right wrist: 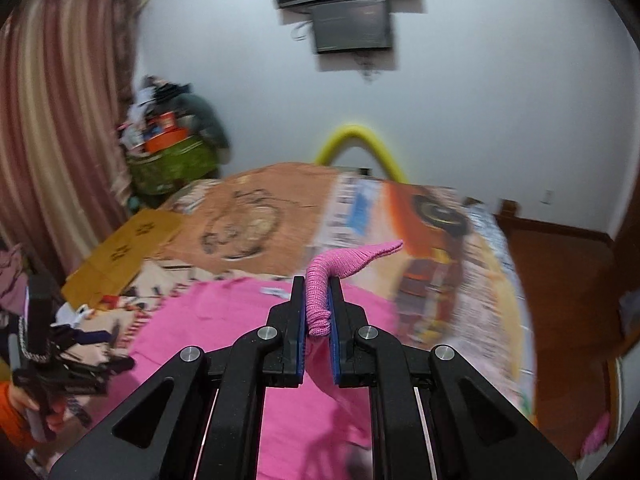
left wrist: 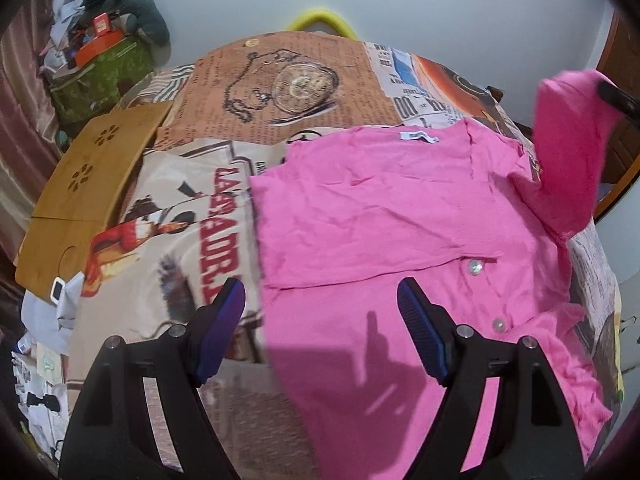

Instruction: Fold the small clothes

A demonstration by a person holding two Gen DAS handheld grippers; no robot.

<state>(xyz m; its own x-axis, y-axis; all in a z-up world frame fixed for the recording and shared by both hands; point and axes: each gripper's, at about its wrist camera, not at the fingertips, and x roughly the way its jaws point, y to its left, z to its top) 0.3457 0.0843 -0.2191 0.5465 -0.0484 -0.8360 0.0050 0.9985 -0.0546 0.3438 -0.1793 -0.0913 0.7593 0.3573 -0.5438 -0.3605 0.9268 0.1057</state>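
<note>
A pink buttoned shirt [left wrist: 384, 216] lies spread on the patterned bedspread [left wrist: 264, 92], its left side folded over the middle. My left gripper [left wrist: 320, 304] is open and empty, hovering over the shirt's near left edge. My right gripper [right wrist: 318, 300] is shut on a bunched pink piece of the shirt [right wrist: 320, 292], lifted above the bed. In the left wrist view that lifted sleeve [left wrist: 568, 148] hangs at the right from the right gripper's dark fingers [left wrist: 618, 98]. The left gripper [right wrist: 60, 364] shows at the left edge of the right wrist view.
A wooden lap tray [left wrist: 80, 184] lies on the bed's left side. A green bag piled with clutter [left wrist: 100, 68] stands by the curtain [right wrist: 52, 128]. A yellow hoop [left wrist: 320, 20] rises behind the bed. A television [right wrist: 348, 4] hangs on the wall. Wooden floor [right wrist: 560, 264] lies to the right.
</note>
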